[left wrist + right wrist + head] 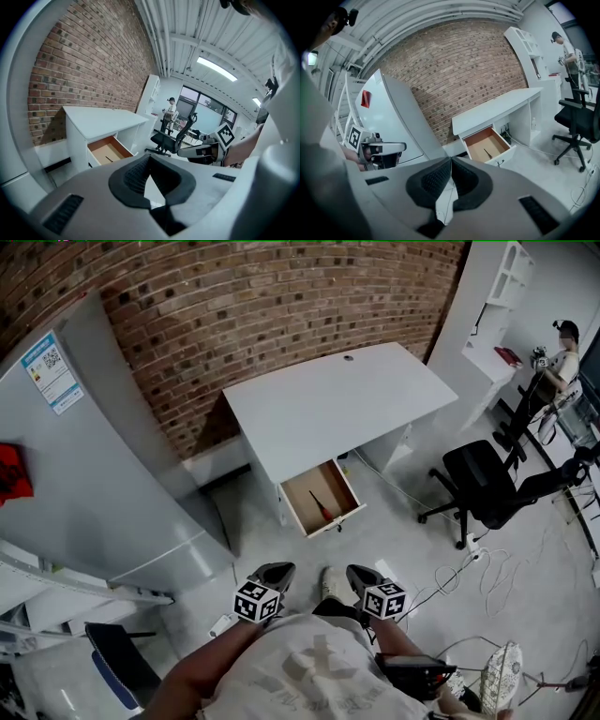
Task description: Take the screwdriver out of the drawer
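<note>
Brick wall is backing the white table (337, 409); its drawer (322, 493) is standing open at frame centre, the screwdriver (324, 509) lying inside. At the frame's bottom, well apart from it, the left gripper (278, 570) and right gripper (357, 573) are hovering, both closed and empty, so reaching and grasping are awaiting.

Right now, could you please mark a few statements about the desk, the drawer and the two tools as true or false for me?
1. The drawer of the desk is pulled open. True.
2. The screwdriver lies on top of the desk. False: it lies inside the drawer.
3. The left tool and the right tool are both shut with nothing in them. True.
4. The black chair is pushed under the desk. False: it stands apart, to the desk's right in the head view.
</note>
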The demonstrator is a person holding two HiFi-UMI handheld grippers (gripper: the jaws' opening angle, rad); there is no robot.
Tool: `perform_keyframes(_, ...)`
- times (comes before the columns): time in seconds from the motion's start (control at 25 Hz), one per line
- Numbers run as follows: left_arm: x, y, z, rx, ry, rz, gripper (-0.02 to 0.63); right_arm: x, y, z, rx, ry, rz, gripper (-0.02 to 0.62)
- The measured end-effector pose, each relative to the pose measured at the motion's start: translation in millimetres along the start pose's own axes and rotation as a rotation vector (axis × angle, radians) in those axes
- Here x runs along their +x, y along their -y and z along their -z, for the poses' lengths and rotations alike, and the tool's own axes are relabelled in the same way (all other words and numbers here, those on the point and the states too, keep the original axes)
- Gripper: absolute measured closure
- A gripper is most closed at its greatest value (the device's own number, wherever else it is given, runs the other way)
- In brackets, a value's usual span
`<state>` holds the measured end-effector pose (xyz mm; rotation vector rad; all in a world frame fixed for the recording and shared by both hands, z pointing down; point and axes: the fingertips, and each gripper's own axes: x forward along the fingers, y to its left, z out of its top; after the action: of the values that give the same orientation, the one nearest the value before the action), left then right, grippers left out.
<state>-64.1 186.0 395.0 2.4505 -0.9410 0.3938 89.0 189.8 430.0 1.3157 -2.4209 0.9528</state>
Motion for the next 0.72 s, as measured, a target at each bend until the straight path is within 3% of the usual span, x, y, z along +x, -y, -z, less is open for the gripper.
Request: perform_keyframes(0.72,54.6,-35.5,-33.8,-0.024,-0.030,-0.015,0.585,52.0,41.4,-54.2,-0.007,-0.021,-0.014,0.571)
